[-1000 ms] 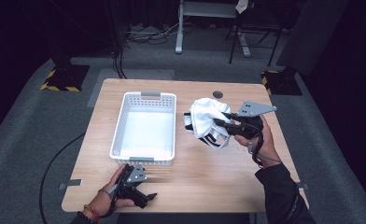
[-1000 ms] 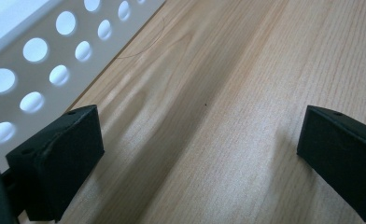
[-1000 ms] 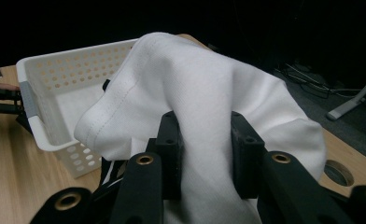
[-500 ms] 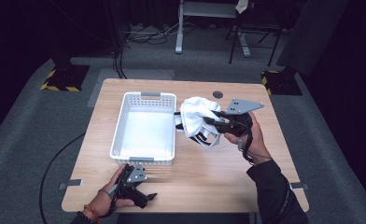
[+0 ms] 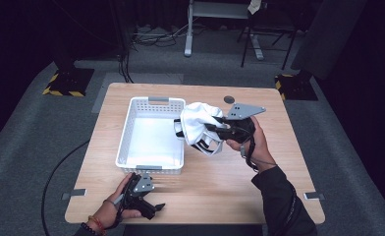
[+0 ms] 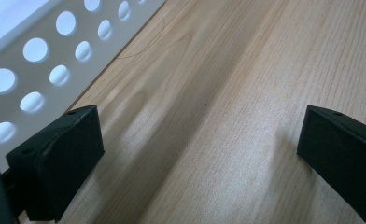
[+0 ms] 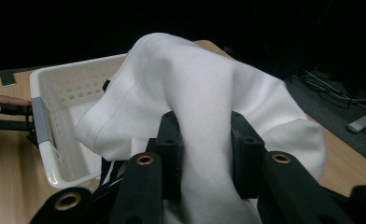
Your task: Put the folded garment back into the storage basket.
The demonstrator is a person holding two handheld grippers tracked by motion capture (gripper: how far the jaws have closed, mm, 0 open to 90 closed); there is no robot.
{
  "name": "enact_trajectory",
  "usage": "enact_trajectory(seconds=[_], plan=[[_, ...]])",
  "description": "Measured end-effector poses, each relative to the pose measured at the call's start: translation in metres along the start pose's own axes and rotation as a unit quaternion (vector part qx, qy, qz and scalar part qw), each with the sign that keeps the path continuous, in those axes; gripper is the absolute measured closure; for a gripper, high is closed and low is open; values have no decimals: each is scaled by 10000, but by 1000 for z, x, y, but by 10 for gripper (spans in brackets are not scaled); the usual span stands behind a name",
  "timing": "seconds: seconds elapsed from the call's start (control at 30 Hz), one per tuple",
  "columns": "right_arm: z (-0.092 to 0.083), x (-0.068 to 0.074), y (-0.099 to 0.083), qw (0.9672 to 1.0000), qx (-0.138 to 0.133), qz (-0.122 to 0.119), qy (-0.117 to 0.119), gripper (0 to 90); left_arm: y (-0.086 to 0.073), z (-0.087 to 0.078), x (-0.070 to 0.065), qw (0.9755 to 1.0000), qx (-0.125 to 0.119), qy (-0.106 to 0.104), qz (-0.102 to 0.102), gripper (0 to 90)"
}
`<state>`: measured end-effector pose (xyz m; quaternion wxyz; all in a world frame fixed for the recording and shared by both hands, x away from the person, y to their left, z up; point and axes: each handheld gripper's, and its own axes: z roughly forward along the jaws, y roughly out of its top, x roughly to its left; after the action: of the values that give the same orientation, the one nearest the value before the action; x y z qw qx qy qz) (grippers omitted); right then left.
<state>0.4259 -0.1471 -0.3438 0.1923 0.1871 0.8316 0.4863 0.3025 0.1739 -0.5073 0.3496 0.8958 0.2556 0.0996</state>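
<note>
Right gripper (image 5: 215, 132), clamped on white cloth (image 5: 196, 124), shifted left to basket (image 5: 126, 129) right rim since a second ago; drop-in looks imminent; left gripper (image 5: 153, 208) wide, idle.

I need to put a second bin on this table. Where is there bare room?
Bare wood lies left of the white perforated plastic basket and along the near edge, right of the left hand-held gripper. It is crowded at the basket's right rim, where the right hand-held gripper holds the white cloth.
</note>
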Motion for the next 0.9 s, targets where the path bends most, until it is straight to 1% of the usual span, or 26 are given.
enact_trajectory(seconds=[0.1, 0.3, 0.63, 0.9], plan=[[6, 2, 2, 10000, -14, 10, 26, 702, 0, 0, 0, 10000, 0, 1, 0, 2], [19, 9, 7, 9999, 44, -43, 88, 702, 0, 0, 0, 10000, -1, 1, 2, 2], [45, 18, 14, 9994, 128, -62, 304, 702, 0, 0, 0, 10000, -4, 11, 4, 4], [64, 27, 19, 9990, 183, -83, 394, 702, 0, 0, 0, 10000, -10, 19, 1, 5]])
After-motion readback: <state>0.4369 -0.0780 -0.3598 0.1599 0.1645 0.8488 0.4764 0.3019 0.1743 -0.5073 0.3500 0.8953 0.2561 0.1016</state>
